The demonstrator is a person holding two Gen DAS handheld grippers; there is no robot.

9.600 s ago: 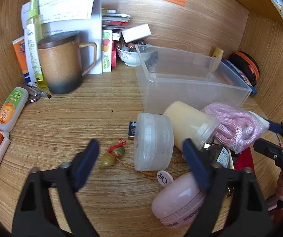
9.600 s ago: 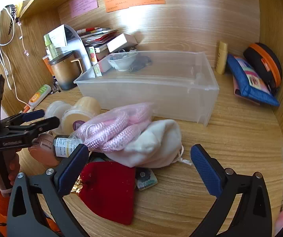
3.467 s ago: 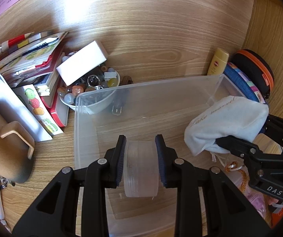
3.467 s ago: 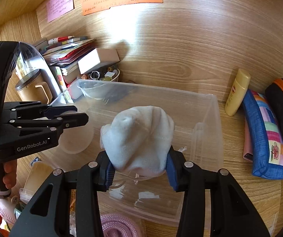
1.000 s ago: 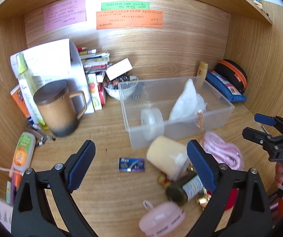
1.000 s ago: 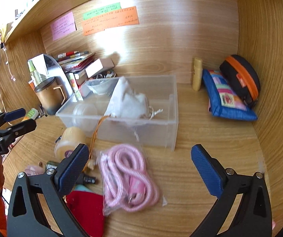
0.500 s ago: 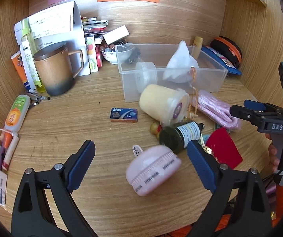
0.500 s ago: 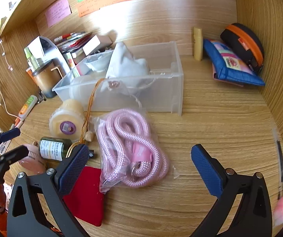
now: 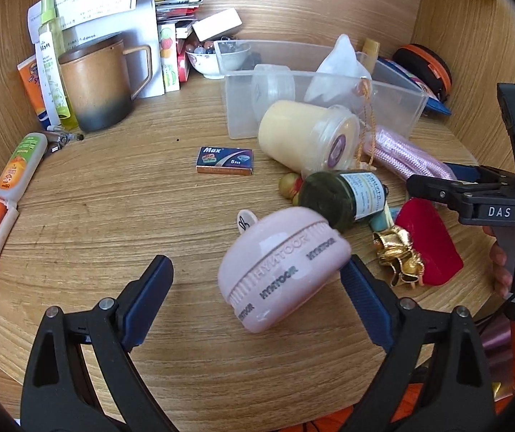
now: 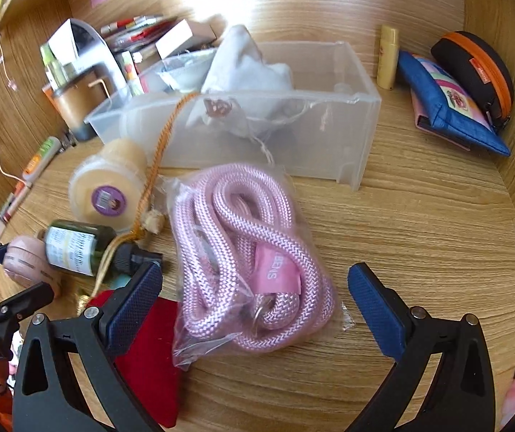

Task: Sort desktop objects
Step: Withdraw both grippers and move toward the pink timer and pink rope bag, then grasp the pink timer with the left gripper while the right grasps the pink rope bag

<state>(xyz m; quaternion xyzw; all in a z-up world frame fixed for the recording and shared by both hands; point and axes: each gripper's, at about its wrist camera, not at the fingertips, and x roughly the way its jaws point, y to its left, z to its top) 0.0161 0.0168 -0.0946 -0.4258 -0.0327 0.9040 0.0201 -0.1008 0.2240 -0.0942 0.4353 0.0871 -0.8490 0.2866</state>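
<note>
Pink woven rope in its clear bag (image 10: 246, 259) is lying lengthwise between the right hand-held gripper (image 10: 253, 298)'s spread jaws; left hand-held gripper (image 9: 257, 295), also open, is straddling the pink round case (image 9: 282, 266).

Pale pink round case (image 9: 284, 268) with grey lettering sits at lower centre. Pink braided rope (image 10: 250, 252) fills the right view's middle, above a red pouch (image 10: 149, 352). Upper right, a black case (image 10: 477, 68) has orange trim.
</note>
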